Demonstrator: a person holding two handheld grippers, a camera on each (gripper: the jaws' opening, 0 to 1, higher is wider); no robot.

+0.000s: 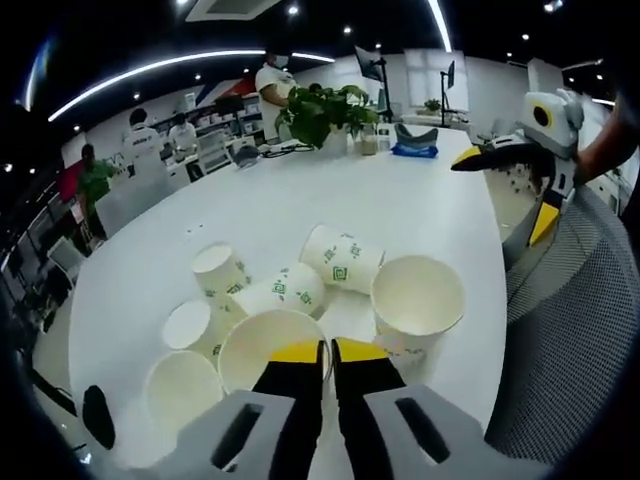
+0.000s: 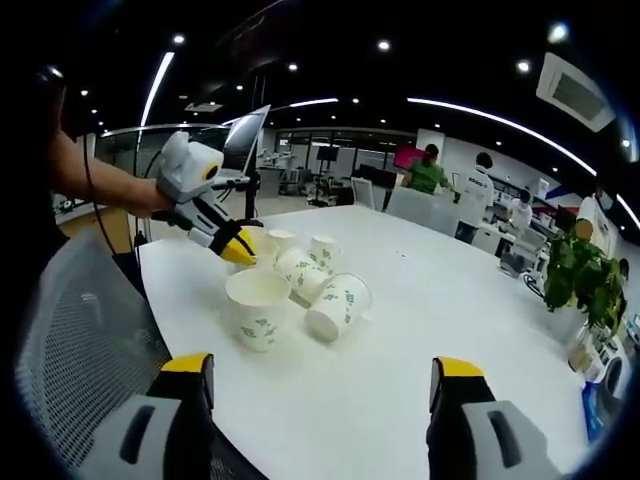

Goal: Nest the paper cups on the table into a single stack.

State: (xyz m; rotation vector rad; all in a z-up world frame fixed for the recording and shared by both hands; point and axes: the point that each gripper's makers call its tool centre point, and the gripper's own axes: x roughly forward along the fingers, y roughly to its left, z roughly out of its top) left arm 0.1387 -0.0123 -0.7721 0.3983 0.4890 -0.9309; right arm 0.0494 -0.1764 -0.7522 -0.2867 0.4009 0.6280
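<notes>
Several white paper cups with green print are bunched on the white table [image 1: 400,200]. One stands upright [image 1: 417,297] [image 2: 257,305]; others lie on their sides [image 1: 343,258] [image 2: 338,305]. My left gripper [image 1: 329,352] has its yellow-tipped jaws almost together, and the rim of a wide-mouthed cup [image 1: 265,350] runs into the thin gap between them. From the right gripper view, the left gripper [image 2: 238,248] reaches into the far side of the bunch. My right gripper [image 2: 325,370] is open and holds nothing, off the table's edge, a short way from the cups. It also appears in the left gripper view [image 1: 505,190].
A grey mesh chair [image 1: 570,330] [image 2: 90,330] stands at the table's edge beside the cups. A potted plant [image 1: 325,110] [image 2: 575,270] and a blue object [image 1: 413,150] sit at the table's far end. People and desks fill the background.
</notes>
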